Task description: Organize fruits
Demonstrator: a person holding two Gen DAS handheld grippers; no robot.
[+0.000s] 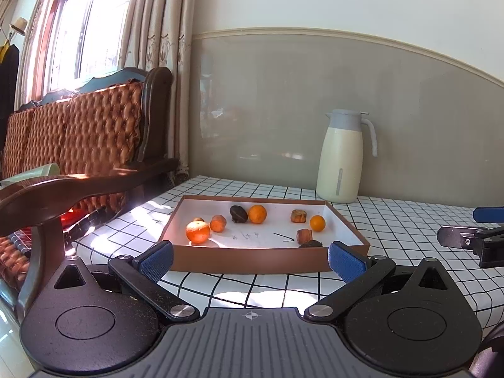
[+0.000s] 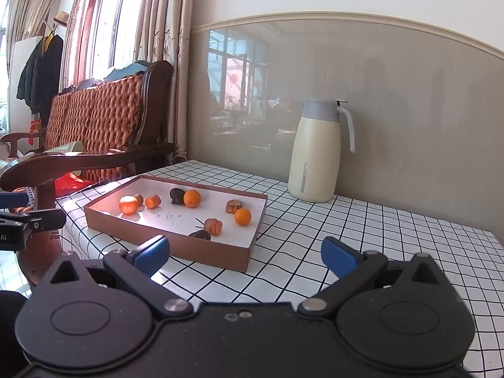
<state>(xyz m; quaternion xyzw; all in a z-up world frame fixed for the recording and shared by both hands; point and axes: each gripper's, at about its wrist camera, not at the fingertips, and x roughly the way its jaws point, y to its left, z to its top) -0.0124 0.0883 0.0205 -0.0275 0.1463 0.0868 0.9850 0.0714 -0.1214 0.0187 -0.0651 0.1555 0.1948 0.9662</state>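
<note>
A shallow brown cardboard tray with a white floor (image 1: 252, 263) lies on the table's white cloth with a black grid (image 1: 409, 226), and all the fruit sits inside it: a large sunlit orange (image 1: 197, 231) at the left with a cut orange stub (image 1: 218, 223) just beside it, a dark shrivelled fruit (image 1: 238, 213) touching a round orange (image 1: 257, 214) at the back, and a small orange (image 1: 317, 223) near brown pieces on the right. Handwriting marks the tray floor, too faint to read. A cream thermos jug with a grey lid and handle (image 1: 341, 160) stands behind the tray against the wall. A dark wooden armchair with a woven backrest (image 1: 94, 126) crowds the table's left edge. The left gripper (image 1: 251, 260) and the right gripper (image 2: 245, 253) both hover short of the tray, blue-padded fingers spread wide, holding nothing.
</note>
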